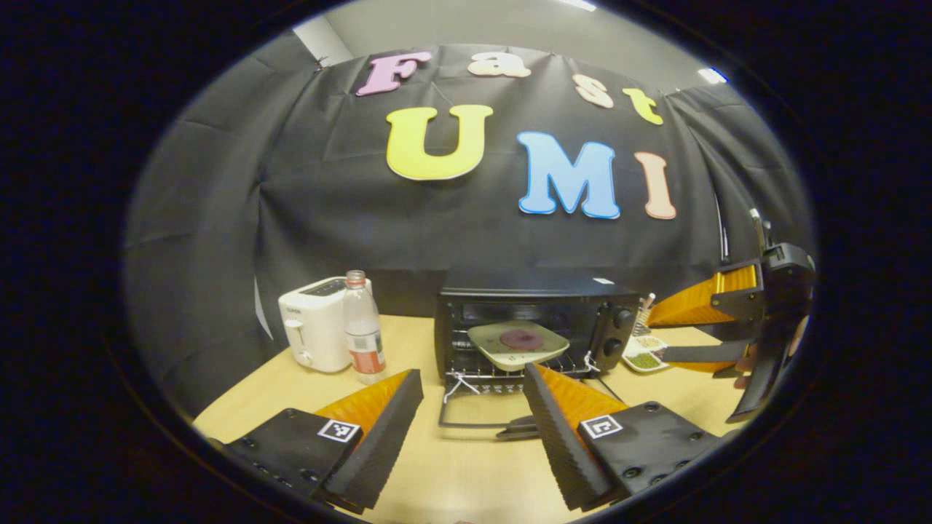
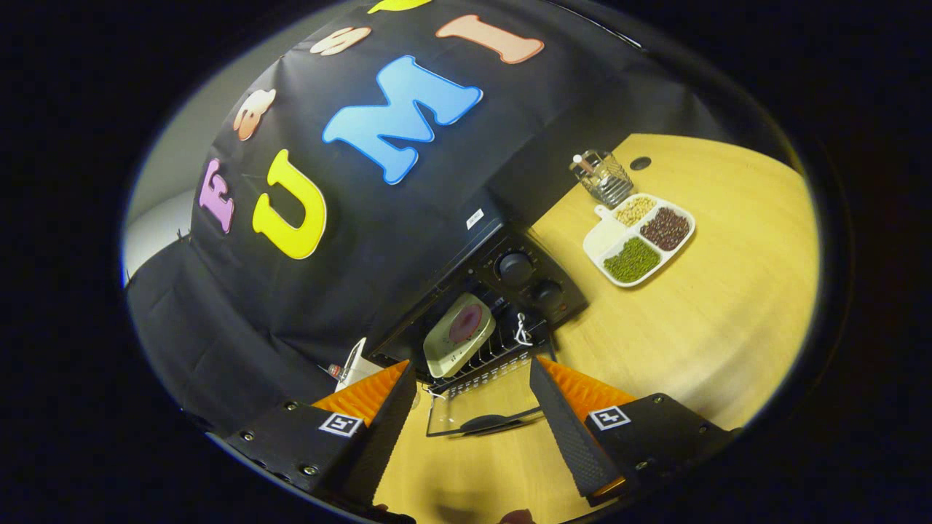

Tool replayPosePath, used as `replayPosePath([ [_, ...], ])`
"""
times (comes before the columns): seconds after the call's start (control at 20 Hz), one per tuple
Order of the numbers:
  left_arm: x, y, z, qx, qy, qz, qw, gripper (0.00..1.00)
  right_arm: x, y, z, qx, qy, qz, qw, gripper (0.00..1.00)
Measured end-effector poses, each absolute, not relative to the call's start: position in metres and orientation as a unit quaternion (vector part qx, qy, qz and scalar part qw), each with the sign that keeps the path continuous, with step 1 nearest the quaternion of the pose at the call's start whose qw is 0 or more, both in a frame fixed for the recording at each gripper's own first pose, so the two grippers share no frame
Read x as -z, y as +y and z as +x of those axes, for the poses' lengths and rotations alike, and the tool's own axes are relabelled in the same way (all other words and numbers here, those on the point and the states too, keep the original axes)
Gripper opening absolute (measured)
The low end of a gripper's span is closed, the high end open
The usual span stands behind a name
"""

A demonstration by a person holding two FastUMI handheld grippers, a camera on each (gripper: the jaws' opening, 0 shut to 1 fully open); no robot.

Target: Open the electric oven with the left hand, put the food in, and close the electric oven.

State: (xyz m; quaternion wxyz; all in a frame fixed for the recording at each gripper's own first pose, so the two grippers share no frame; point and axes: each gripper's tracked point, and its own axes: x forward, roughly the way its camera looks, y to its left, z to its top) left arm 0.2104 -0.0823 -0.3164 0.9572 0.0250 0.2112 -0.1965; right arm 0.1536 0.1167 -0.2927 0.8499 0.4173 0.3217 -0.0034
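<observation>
Plate [image 1: 518, 343] on rack in open oven [image 1: 535, 291]; toaster [image 1: 314, 331], bottle [image 1: 362, 327] left; tray [image 1: 645, 354] right.

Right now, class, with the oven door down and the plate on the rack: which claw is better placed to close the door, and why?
Left. The left claw is open, squarely facing the lowered oven door and its handle. The right claw sits off beside the oven, angled across it. The plate rests on the rack.

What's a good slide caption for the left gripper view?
Open hand-held gripper faces the oven, door down, plate of food on its rack.
</observation>
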Motion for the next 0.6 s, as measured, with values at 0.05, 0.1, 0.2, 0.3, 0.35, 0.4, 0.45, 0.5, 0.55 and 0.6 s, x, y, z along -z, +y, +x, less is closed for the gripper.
replayPosePath([
  [0.05,0.323,-0.090,0.206,0.203,0.219,0.026,0.954,0.95,0.290,0.108,0.147,0.005,0.319,0.403,0.858,0.97],
  [0.1,0.330,-0.097,0.201,0.209,0.227,0.026,0.951,0.95,0.287,0.097,0.140,0.011,0.314,0.384,0.868,0.97],
  [0.2,0.346,-0.109,0.189,0.220,0.246,0.035,0.943,0.99,0.277,0.073,0.130,0.023,0.295,0.337,0.894,0.97],
  [0.3,0.364,-0.122,0.179,0.231,0.264,0.042,0.936,0.99,0.266,0.056,0.120,0.025,0.278,0.296,0.913,0.98],
  [0.35,0.373,-0.129,0.173,0.237,0.274,0.043,0.931,0.99,0.261,0.048,0.114,0.028,0.274,0.278,0.920,0.98],
  [0.4,0.382,-0.134,0.169,0.241,0.286,0.044,0.926,0.91,0.258,0.041,0.108,0.029,0.270,0.260,0.927,0.98],
  [0.45,0.390,-0.139,0.165,0.244,0.296,0.044,0.922,0.91,0.255,0.035,0.101,0.029,0.267,0.242,0.932,0.98],
  [0.5,0.400,-0.143,0.162,0.247,0.307,0.044,0.918,0.91,0.253,0.030,0.094,0.028,0.266,0.223,0.937,0.98],
  [0.55,0.411,-0.148,0.159,0.247,0.321,0.047,0.913,0.95,0.251,0.025,0.083,0.031,0.266,0.201,0.942,0.98],
  [0.6,0.421,-0.150,0.158,0.245,0.334,0.050,0.909,0.95,0.250,0.018,0.075,0.040,0.265,0.172,0.948,0.98],
])
